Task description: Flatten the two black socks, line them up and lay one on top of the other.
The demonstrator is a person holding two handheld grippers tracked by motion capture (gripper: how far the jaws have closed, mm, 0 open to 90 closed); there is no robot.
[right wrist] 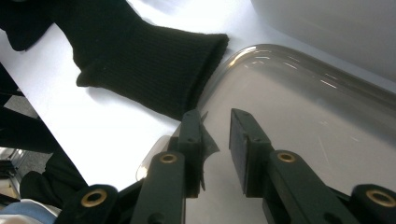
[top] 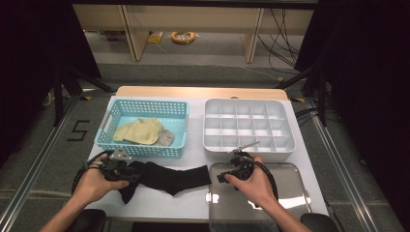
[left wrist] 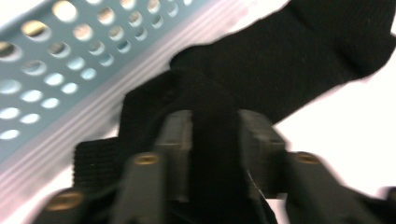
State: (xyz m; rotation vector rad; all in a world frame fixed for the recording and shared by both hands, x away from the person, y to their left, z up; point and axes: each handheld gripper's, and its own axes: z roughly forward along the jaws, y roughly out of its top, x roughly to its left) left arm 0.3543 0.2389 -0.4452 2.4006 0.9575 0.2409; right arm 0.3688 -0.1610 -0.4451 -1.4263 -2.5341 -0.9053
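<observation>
left gripper point(top: 126, 173): pinching black sock's point(top: 167, 177) toe end, tabletop front-left | right gripper point(top: 223, 175): jaws parted, nothing between, over clear lid point(top: 285, 193), front-right

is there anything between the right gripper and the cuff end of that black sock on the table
Nothing visible. The right gripper, jaws apart and empty, hovers over the clear plastic lid; the black knitted sock has its cuff at the lid's near edge, with open space ahead of the jaws.

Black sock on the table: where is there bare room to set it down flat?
Bare white table runs along the near edge, below the black sock and left of the clear plastic lid. The strip between the teal perforated basket and the white compartment tray is narrow. The basket already holds a yellow cloth.
</observation>
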